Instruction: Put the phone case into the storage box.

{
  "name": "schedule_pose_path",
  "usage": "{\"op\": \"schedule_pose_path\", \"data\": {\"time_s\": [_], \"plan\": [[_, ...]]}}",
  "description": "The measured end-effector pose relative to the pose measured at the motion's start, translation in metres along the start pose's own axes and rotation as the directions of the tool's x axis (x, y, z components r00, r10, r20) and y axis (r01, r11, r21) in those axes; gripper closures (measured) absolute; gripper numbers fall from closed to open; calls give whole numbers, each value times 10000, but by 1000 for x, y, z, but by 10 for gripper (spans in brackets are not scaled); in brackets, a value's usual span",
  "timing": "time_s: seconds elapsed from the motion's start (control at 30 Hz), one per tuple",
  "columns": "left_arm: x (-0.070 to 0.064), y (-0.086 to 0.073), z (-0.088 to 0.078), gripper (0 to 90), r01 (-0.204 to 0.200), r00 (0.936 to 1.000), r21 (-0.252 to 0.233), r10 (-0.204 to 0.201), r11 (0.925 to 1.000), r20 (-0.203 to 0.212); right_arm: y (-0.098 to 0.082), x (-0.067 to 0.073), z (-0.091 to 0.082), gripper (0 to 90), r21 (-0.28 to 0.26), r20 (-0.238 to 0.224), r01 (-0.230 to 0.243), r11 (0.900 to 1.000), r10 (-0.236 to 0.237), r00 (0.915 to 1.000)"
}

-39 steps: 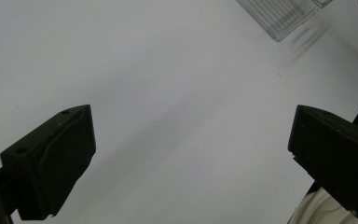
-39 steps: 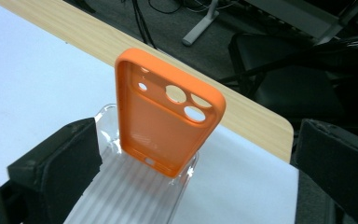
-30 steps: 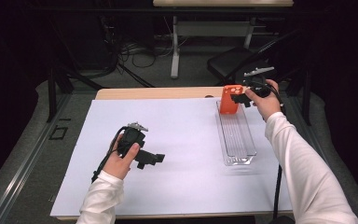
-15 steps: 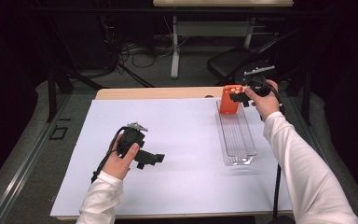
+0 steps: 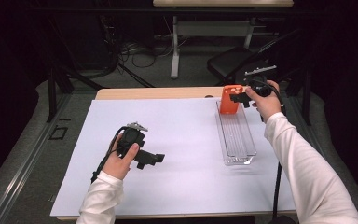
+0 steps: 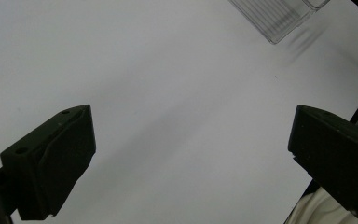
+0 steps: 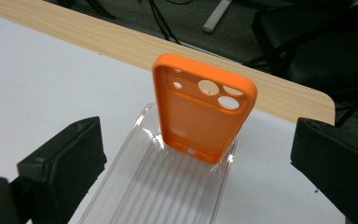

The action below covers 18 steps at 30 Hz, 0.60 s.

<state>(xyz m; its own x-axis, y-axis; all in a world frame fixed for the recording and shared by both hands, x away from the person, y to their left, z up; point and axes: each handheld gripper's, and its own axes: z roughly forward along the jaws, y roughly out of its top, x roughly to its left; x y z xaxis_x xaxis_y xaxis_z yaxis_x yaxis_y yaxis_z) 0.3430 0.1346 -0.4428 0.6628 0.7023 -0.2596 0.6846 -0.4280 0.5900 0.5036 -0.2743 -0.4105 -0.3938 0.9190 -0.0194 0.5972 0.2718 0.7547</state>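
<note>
The orange phone case (image 7: 204,107) stands upright at the far, twelve o'clock end of the clear tray (image 7: 168,196), with no readable brand or lettering. The right claw (image 5: 238,99) gapes wide just beside it; the left claw (image 5: 156,158), also spread, holds nothing over the white worktop (image 5: 186,140) at eight o'clock.

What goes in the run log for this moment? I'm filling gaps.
right gripper: open, facing orange phone case | case: upright at far end of clear tray | left gripper: open over white sheet

Orange phone case (image 7: 204,112) upright in clear tray (image 7: 158,196)
</note>
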Motion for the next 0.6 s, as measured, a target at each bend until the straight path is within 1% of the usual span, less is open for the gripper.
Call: {"op": "schedule_pose_path", "data": {"time_s": [0.13, 0.23, 0.43, 0.5, 0.57, 0.6], "plan": [[-1, 0, 0, 12, 15, 10000, -31, -15, 10000, -5, -1, 5, -4, 24, 39, -27, 216, 9998, -215, 9998], [-1, 0, -1, 12, -4, 10000, -32, 4, 10000, -6, -2, 9, -6, 24, 24, -176, 254, 9997, -253, 9995], [0, 0, -1, 12, -19, 10000, -5, 19, 10000, -20, -11, 21, -14, 24, -123, -803, 244, 9996, -253, 9964], [0, 0, -1, 12, -18, 10000, -4, 18, 10000, -18, -15, 26, -17, 24, -140, -910, 363, 9992, -374, 9951], [-1, 0, -1, 12, -2, 10000, -29, 1, 10000, -37, -19, 31, -20, 25, -158, -1138, 348, 9993, -364, 9928], [-1, 0, 0, 12, 17, 10000, -37, -18, 10000, -28, -21, 33, -21, 25, -198, -1205, 419, 9989, -439, 9917]]}}
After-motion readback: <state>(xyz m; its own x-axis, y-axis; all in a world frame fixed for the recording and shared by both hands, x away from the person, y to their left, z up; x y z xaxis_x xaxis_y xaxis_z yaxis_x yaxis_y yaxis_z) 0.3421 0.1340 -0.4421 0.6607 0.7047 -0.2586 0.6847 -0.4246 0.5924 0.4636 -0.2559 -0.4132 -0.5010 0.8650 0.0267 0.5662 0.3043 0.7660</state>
